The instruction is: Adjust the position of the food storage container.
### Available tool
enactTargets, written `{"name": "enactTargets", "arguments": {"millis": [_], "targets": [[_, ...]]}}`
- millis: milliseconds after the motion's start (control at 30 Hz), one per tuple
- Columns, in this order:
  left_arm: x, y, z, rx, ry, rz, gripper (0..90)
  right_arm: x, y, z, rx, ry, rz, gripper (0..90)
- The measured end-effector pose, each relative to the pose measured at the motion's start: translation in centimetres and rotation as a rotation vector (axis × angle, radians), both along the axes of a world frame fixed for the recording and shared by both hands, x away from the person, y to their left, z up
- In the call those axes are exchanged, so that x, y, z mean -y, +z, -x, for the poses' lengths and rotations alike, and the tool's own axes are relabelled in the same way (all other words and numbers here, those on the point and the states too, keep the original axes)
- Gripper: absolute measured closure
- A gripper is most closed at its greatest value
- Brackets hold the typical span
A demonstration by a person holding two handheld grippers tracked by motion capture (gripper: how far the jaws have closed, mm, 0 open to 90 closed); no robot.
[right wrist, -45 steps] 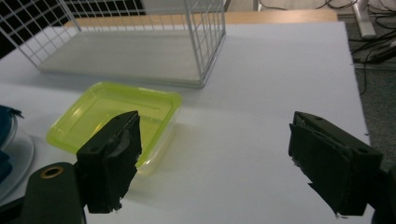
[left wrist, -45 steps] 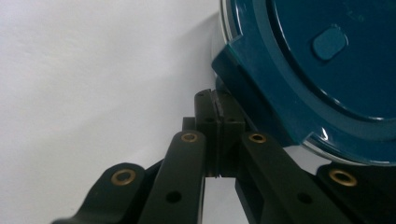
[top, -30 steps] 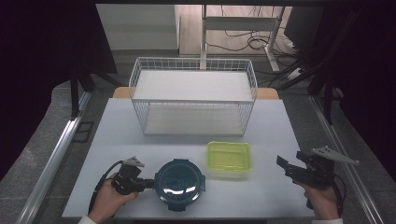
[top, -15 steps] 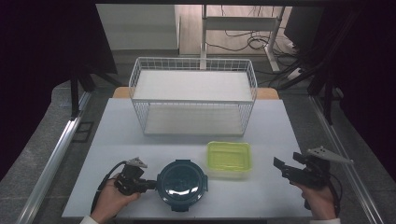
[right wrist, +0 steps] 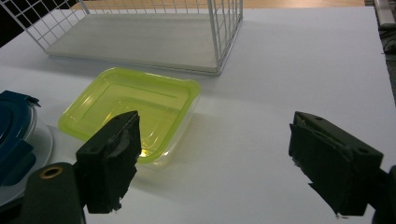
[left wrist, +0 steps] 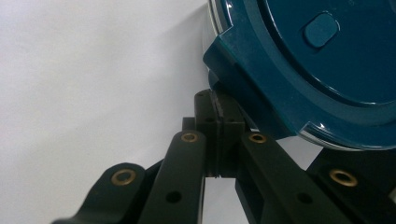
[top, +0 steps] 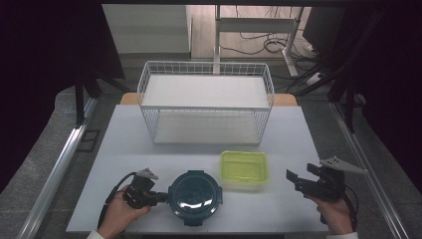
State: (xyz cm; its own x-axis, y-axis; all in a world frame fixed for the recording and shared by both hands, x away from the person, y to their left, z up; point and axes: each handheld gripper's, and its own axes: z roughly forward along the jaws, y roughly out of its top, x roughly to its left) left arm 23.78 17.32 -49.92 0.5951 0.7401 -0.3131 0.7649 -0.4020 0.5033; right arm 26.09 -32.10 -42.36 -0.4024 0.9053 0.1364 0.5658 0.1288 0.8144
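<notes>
— Two containers sat on the tabletop [top: 124,144], yes?
— Yes. My left tongs [top: 158,198] were clamped shut, tips touching a latch of the round teal-lidded container [top: 194,196] at the near edge. My right tongs [top: 294,180] gaped wide, empty, near the yellow-green lidded box [top: 244,168] before the wire basket [top: 206,107].
</notes>
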Motion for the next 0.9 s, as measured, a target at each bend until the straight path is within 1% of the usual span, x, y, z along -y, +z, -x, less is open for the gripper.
{"name": "enactTargets", "arguments": {"millis": [267,367,533,600,667,700,733,767,800,867,900], "targets": [[0.4,0.0,0.1,0.001,-0.008,-0.002,90.0,-0.1,-0.1,-0.1,-0.005,0.005,0.001,16.8],[0.5,0.0,0.2,-0.011,-0.015,0.008,90.0,-0.2,-0.2,-0.1,-0.006,0.005,0.003,16.8],[0.3,-0.1,0.1,-0.011,-0.014,0.026,90.0,-0.2,-0.1,-0.1,-0.006,0.009,0.007,16.8],[0.0,0.0,0.0,-0.002,-0.003,0.034,90.0,-0.3,-0.1,0.0,-0.003,0.012,0.005,16.8],[-0.5,0.3,0.0,0.019,0.017,0.028,90.0,-0.4,0.0,0.1,-0.002,0.018,0.004,16.8],[-0.9,0.5,0.0,0.03,0.037,0.025,90.0,-0.5,0.1,0.2,-0.002,0.021,0.004,16.8],[-1.2,0.6,0.1,0.04,0.065,0.041,89.8,-0.6,0.1,0.2,-0.002,0.027,0.004,16.8],[-1.6,0.9,0.2,0.051,0.074,0.044,89.6,-0.7,0.2,0.3,-0.002,0.033,0.004,16.8],[-1.9,1.1,0.2,0.064,0.093,0.055,88.9,-0.9,0.2,0.3,-0.005,0.04,0.005,16.8],[-2.5,1.5,0.4,0.098,0.123,0.071,86.1,-1.3,0.1,0.4,-0.01,0.056,0.004,16.8],[-2.7,1.7,0.4,0.106,0.134,0.081,85.6,-1.5,0.1,0.4,-0.013,0.065,0.004,16.8]]}}
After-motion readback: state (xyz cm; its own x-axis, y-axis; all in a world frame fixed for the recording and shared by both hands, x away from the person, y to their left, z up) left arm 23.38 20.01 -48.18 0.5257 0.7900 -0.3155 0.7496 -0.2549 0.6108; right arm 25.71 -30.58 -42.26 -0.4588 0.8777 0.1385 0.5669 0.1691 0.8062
